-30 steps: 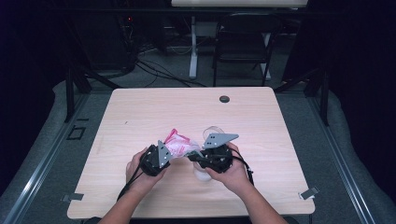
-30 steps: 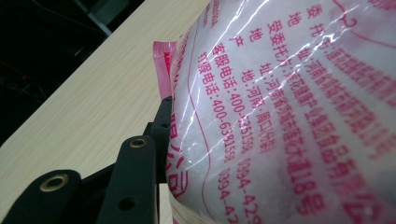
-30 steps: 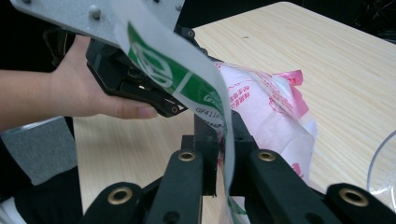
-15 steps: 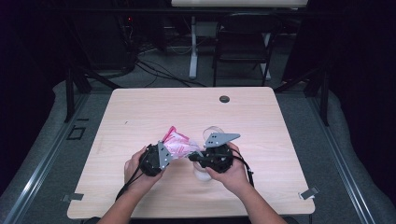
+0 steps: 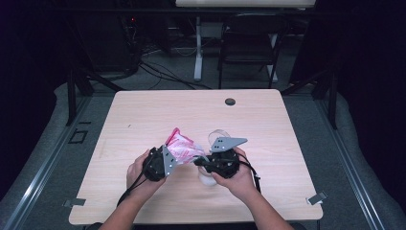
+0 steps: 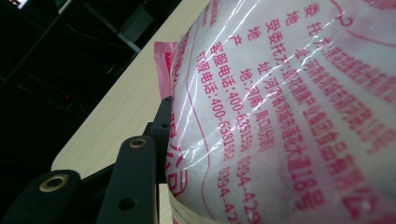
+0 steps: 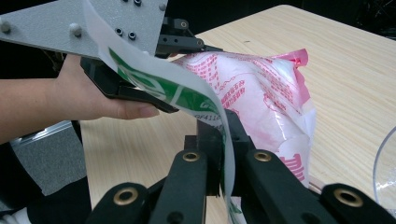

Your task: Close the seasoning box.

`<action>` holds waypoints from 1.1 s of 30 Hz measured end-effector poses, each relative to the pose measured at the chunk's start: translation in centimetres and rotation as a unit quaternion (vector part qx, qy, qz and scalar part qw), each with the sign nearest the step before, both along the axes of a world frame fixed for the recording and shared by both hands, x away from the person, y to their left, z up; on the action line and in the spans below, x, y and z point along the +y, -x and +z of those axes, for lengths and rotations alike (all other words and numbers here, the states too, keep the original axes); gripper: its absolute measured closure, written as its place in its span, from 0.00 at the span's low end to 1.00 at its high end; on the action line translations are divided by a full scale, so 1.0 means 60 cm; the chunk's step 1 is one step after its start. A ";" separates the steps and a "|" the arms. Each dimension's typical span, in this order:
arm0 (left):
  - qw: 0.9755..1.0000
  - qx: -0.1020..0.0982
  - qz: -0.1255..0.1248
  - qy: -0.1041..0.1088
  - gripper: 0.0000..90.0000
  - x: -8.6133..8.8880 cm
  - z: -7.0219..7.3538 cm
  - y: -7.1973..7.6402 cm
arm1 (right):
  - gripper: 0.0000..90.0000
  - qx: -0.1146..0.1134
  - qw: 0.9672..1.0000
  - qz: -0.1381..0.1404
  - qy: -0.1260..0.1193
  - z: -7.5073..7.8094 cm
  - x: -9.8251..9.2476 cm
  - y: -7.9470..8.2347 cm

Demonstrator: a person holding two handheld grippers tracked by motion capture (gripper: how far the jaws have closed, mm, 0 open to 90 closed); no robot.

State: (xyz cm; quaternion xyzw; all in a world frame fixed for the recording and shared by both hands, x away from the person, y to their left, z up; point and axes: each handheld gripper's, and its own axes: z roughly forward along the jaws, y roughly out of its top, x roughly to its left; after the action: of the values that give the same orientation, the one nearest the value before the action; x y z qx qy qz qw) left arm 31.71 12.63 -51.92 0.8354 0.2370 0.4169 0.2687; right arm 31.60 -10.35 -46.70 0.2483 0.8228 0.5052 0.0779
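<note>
On the wooden table (image 5: 143,115) there is one small dark round cap (image 5: 230,101) near the far edge, well apart from the hands. One clear plastic cup (image 5: 216,136) stands just behind the right gripper (image 5: 200,162); in the right gripper view its rim (image 7: 385,172) appears at the right border. Behind the table one folding chair (image 5: 249,45) is on the floor. Nothing lies between the two hands except the bag.

There is one bag (image 5: 181,146), transparent with pink print and white content, and two grippers. The bag is in the middle of the near half of the table, between the grippers. The left gripper (image 5: 168,160) holds it from the left side: in the left gripper view the bag (image 6: 289,107) presses against the black jaw, with the jaws half wide around it. The right gripper (image 7: 224,154) has its jaws narrow, pinching a thin white and green strip (image 7: 182,95) that curves up from the bag (image 7: 261,102). The left hand (image 7: 88,100) is seen behind this strip.
</note>
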 end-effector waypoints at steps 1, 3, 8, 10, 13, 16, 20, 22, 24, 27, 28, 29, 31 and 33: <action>1.000 -0.005 0.001 -0.005 0.68 0.000 0.001 0.001 | 0.99 0.000 1.000 0.000 0.001 0.000 0.000 0.000; 1.000 -0.016 0.000 -0.012 0.68 -0.001 0.002 0.002 | 0.99 0.000 1.000 0.000 0.001 -0.001 0.000 0.002; 0.999 -0.029 0.004 -0.027 0.68 -0.004 0.005 0.005 | 0.99 -0.004 1.000 -0.001 0.004 -0.001 -0.002 0.001; 0.999 -0.038 0.003 -0.033 0.68 -0.007 0.006 0.004 | 0.99 -0.006 1.000 -0.003 0.005 -0.001 -0.003 0.002; 0.998 -0.049 0.003 -0.049 0.68 -0.009 0.011 0.006 | 0.99 -0.007 1.000 -0.005 0.006 0.001 -0.007 0.002; 0.997 -0.059 0.002 -0.056 0.68 -0.011 0.017 0.007 | 0.99 -0.010 1.000 -0.006 0.003 0.003 -0.008 0.002; 0.996 -0.066 0.000 -0.062 0.68 -0.016 0.022 0.005 | 0.99 -0.012 1.000 -0.009 0.001 0.007 -0.013 0.003; 0.996 -0.066 -0.001 -0.065 0.68 -0.020 0.023 0.005 | 0.99 -0.013 1.000 -0.012 0.001 0.008 -0.016 0.002; 0.995 -0.071 -0.003 -0.073 0.68 -0.022 0.025 0.005 | 0.99 -0.011 1.000 -0.013 -0.001 0.009 -0.019 0.002; 0.993 -0.076 -0.005 -0.085 0.68 -0.024 0.029 0.005 | 0.99 -0.010 1.000 -0.013 -0.003 0.010 -0.021 0.001; 0.992 -0.080 -0.005 -0.096 0.68 -0.025 0.030 0.006 | 0.99 -0.010 1.000 -0.014 -0.003 0.010 -0.022 0.001; 0.992 -0.081 -0.005 -0.100 0.68 -0.026 0.031 0.006 | 0.99 -0.010 1.000 -0.014 -0.002 0.010 -0.023 0.001; 0.991 -0.086 -0.007 -0.106 0.68 -0.028 0.033 0.006 | 0.99 -0.008 1.000 -0.016 -0.005 0.009 -0.025 0.000; 0.990 -0.088 -0.008 -0.112 0.68 -0.030 0.034 0.006 | 0.99 -0.005 1.000 -0.017 -0.010 0.009 -0.027 -0.001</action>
State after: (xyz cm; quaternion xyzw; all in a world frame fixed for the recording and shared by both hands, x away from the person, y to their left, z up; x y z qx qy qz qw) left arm 31.36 10.86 -49.85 0.8223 0.1578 0.5101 0.1969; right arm 31.69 -11.97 -46.17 0.2606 0.8132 0.5130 0.0878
